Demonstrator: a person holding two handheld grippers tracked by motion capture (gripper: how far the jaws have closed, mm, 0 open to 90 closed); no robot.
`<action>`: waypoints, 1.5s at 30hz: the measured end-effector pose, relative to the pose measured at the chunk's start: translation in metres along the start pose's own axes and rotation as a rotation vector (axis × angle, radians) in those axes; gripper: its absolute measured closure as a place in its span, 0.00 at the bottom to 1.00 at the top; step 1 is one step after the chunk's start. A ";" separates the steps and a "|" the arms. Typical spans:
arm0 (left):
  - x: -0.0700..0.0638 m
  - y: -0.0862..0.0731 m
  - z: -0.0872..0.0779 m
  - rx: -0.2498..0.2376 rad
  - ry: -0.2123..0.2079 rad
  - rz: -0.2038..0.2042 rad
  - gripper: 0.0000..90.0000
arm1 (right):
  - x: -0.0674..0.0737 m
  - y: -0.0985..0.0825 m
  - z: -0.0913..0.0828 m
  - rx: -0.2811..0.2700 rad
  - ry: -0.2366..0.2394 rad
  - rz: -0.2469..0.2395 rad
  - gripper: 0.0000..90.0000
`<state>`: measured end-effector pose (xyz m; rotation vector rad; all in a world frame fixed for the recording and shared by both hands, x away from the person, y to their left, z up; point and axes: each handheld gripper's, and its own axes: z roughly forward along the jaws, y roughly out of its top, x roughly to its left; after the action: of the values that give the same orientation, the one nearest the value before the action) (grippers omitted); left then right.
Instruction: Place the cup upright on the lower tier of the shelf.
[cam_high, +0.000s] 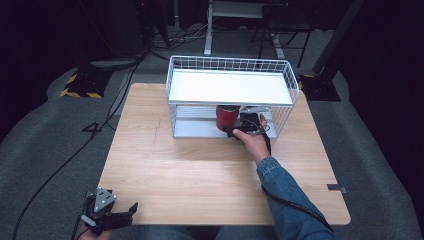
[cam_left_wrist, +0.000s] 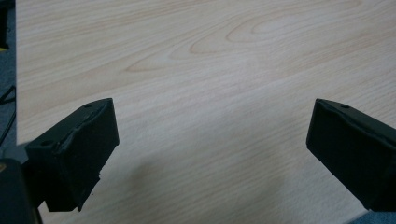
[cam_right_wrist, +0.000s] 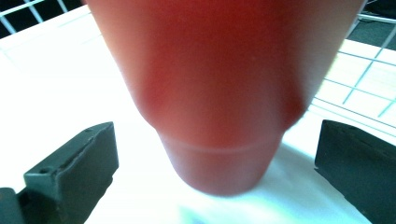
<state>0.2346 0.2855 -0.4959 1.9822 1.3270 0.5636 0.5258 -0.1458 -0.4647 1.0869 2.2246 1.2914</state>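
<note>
1. Cup (cam_high: 226, 118), red, upright on lower shelf of wire rack (cam_high: 176, 90), under white top shelf (cam_high: 230, 87).
2. Right gripper (cam_high: 239, 122) just beside cup, reaching into rack from front; hand (cam_high: 255, 141) behind it.
3. Right gripper released: jaws spread wide, cup (cam_right_wrist: 224, 93) standing between them, gaps visible on both sides, pads not pressing.
4. Left gripper (cam_high: 129, 210) at near left corner of table (cam_high: 200, 170), well apart from cup and rack; jaws wide apart, nothing between.
5. High view: gives whole layout, rack toward far edge of table, sleeve crossing from bottom right.
6. Right gripper view: gives clearance between jaws and cup base, white shelf floor underneath, wire mesh at right.
7. Left gripper view: bare wood grain (cam_left_wrist: 210, 70) between jaws.
</note>
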 end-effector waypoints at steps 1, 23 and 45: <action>-0.001 0.002 0.001 0.000 -0.005 0.006 0.03 | 0.000 0.000 -0.004 0.002 -0.002 -0.006 0.00; -0.013 0.028 0.025 -0.002 -0.064 0.074 0.04 | 0.011 -0.011 -0.082 0.023 0.077 -0.057 0.00; -0.022 0.047 0.040 0.008 -0.102 0.109 0.06 | 0.010 -0.046 -0.184 0.027 0.118 -0.086 0.00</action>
<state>0.2822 0.2415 -0.4884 2.0714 1.1666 0.5010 0.3849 -0.2581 -0.4061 0.9361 2.3531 1.3244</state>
